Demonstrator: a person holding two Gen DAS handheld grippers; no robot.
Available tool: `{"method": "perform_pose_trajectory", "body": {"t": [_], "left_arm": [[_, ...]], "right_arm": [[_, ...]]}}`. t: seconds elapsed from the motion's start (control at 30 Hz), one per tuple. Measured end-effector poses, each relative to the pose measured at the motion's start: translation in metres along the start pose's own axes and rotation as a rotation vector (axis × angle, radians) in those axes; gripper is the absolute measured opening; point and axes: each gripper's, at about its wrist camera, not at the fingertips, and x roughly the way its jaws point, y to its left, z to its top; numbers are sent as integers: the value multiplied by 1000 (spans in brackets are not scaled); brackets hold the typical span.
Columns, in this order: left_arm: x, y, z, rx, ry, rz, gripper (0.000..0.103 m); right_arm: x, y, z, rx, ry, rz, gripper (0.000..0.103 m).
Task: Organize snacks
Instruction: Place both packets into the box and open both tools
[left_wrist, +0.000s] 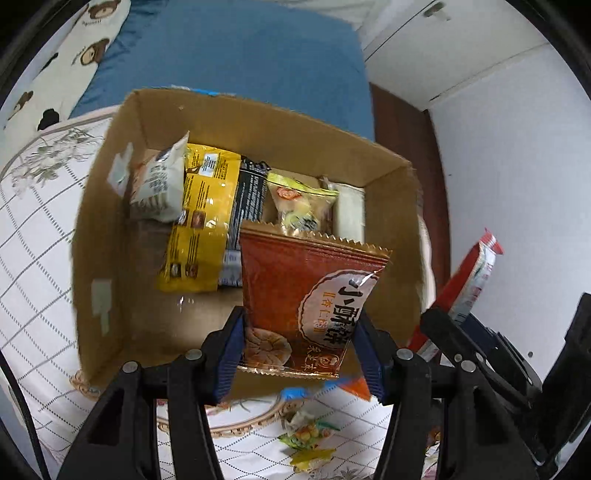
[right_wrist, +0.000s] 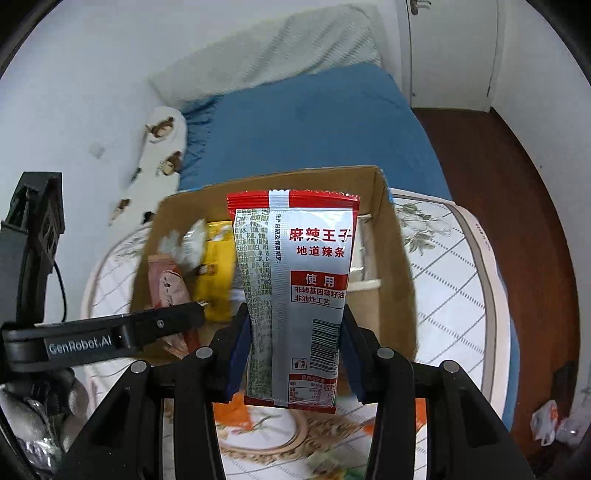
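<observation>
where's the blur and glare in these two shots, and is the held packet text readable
Left wrist: cardboard box walls smeared by motion blur, glare on the yellow packet, brown packet print sharp. Right wrist: box edges blurred, red-and-silver packet crisp and readable, fisheye bending the room edges.

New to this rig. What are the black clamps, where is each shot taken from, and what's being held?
There is no robot arm. A person holds one two-finger gripper in each hand, and a fisheye camera on each looks forward along its fingers, so the black clamps at the bottom of each picture are that gripper's own fingers.

The left wrist view shows the left gripper shut on a brown biscuit packet, over an open cardboard box that already holds several snacks, such as a yellow packet.

The right wrist view shows the right gripper shut on a red and silver packet, near the same box.

The box sits on a white patterned tabletop, where a few small snacks still lie.
</observation>
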Motion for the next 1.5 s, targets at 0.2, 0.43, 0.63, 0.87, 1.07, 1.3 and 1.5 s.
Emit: {"method": "perform_pose_trajectory", "body": {"t": [0.2, 0.43, 0.63, 0.87, 1.07, 1.3, 1.5], "left_arm": [[48, 2, 24, -16, 95, 57, 54], [92, 11, 25, -30, 190, 89, 54], [104, 16, 20, -2, 207, 131, 56], [92, 31, 16, 23, 164, 173, 83], [68, 45, 7, 58, 59, 222, 83], [26, 52, -17, 103, -89, 262, 83], [-13, 35, -35, 159, -217, 301, 83]], "right_arm": [[63, -22, 11, 34, 131, -25, 47], [107, -25, 0, -3, 231, -59, 47], [131, -23, -4, -39, 324, -67, 50], [139, -19, -5, -49, 363, -67, 93], [135, -16, -5, -43, 337, -78, 95], [106, -15, -12, -19, 262, -89, 95], [63, -14, -23, -8, 162, -87, 95]]}}
